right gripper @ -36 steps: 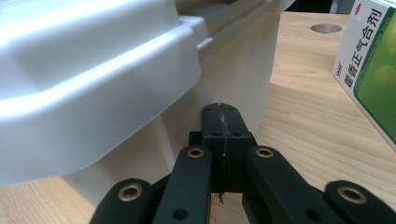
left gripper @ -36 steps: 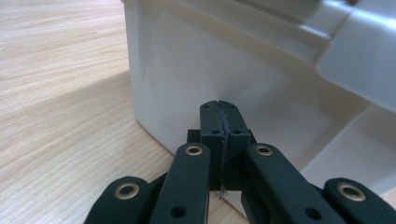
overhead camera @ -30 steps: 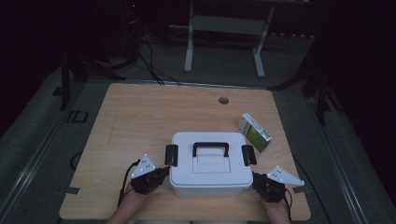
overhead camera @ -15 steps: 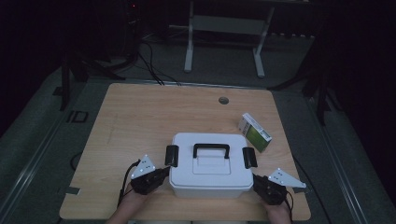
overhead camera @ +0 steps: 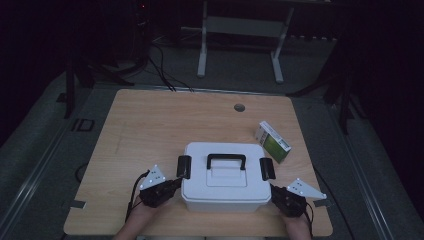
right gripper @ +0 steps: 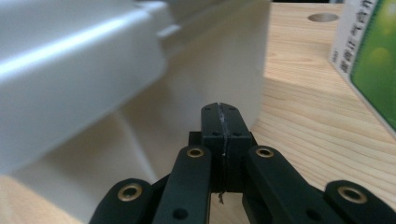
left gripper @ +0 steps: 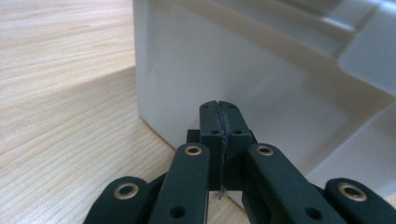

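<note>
Nearest, at table's six o'clock edge: left gripper (overhead camera: 175, 184) and right gripper (overhead camera: 274, 190), both clenched on nothing, tips against side walls of white plastic lidded box with black handle (overhead camera: 223, 176). Beyond, at two o'clock: green-and-white carton (overhead camera: 272, 141) on light wooden table (overhead camera: 150, 125).

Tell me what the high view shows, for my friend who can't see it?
A white storage box with a black handle sits on a wooden table. A shut hand-held gripper waits at each side, left and right. A small green-and-white carton lies nearby.
</note>
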